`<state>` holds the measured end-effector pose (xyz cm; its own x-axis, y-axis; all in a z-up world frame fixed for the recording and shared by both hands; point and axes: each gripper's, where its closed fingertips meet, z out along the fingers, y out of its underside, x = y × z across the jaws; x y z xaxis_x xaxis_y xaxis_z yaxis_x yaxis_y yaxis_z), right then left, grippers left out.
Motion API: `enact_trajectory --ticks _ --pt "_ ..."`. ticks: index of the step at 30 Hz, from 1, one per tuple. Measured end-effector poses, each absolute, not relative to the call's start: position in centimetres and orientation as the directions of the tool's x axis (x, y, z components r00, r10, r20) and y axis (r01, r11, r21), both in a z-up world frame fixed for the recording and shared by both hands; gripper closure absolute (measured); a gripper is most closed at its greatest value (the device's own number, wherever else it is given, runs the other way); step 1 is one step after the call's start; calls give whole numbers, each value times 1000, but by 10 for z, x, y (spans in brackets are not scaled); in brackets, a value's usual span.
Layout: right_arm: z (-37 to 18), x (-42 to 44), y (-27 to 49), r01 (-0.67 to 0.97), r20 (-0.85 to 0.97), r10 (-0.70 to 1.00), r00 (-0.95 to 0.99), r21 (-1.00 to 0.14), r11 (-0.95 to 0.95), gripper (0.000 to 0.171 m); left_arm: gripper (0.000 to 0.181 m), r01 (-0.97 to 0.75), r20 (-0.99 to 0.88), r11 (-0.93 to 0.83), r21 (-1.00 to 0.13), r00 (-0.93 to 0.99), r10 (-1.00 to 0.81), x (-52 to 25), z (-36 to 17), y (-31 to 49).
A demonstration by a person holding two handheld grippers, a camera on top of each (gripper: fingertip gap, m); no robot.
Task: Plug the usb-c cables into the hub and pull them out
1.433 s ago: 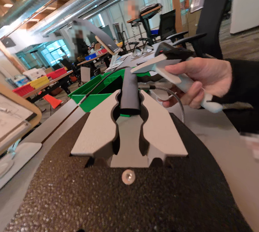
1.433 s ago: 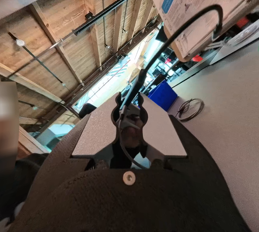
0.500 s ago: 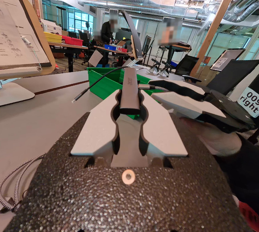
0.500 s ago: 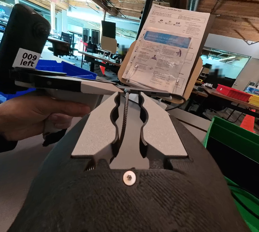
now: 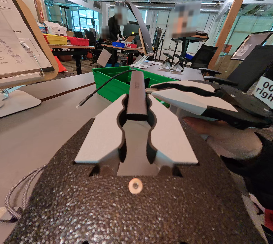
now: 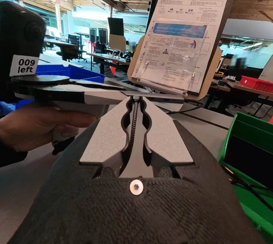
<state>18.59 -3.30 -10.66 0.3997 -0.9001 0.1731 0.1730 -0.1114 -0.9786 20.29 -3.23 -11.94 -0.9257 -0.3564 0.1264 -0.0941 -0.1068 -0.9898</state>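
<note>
While left tool (image 5: 136,101) clamps hub (image 5: 136,93), right tool (image 6: 135,99) pinches braided cable (image 6: 133,118) plug at hub's 3 o'clock side, above tabletop (image 5: 44,118).

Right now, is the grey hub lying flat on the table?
No, the left gripper holds the hub up off the table.

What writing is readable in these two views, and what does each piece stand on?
Writing is not copied out; its bearers:
White tag on the left claw: large print, clear.
Second white tag on the right claw: cut by the frame edge.
Grey hub: small brand mark on top.
Printed sheets on the wooden stand: headings clear, body too small.
Braided cable: no writing.
</note>
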Motion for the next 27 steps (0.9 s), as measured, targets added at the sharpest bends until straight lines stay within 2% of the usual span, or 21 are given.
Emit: enact_trajectory --ticks 1,8,10,11,13,17,21,22,25,27 --pt "-109 187 -34 144 153 -903 402 -984 -102 162 159 -89 119 -96 -991 -922 -368 204 -121 -32" --pt "-105 179 -38 93 141 -912 385 -989 -113 162 159 109 -99 8 -994 -864 -494 200 -113 -33" --pt "-105 165 -53 84 166 -925 342 -986 -145 162 159 125 -75 -23 -992 -721 -689 232 -102 2" --pt "-106 159 -64 80 141 -933 331 -989 -121 162 160 73 20 -102 -992 -710 -704 245 -95 24" --pt "-103 150 -82 72 87 -935 343 -995 -66 162 159 59 95 -211 -976 -754 -650 249 -76 46" --pt "-76 138 -111 141 198 -949 247 -976 -166 162 159 203 -69 -138 -969 -765 -640 235 -63 41" --pt "-35 106 -162 203 261 -964 55 -948 -246 162 159 155 -41 -136 -979 -793 -608 239 -75 36" --pt "-34 101 -164 190 257 -962 87 -953 -237 163 159 135 -28 -136 -982 -804 -594 239 -79 34" --pt "-71 100 -131 10 208 -892 402 -975 -223 163 160 111 -11 -136 -985 -810 -586 240 -83 30" --pt "-98 104 -108 -44 241 -837 491 -953 -301 163 160 111 -16 -126 -986 -810 -586 240 -86 28"
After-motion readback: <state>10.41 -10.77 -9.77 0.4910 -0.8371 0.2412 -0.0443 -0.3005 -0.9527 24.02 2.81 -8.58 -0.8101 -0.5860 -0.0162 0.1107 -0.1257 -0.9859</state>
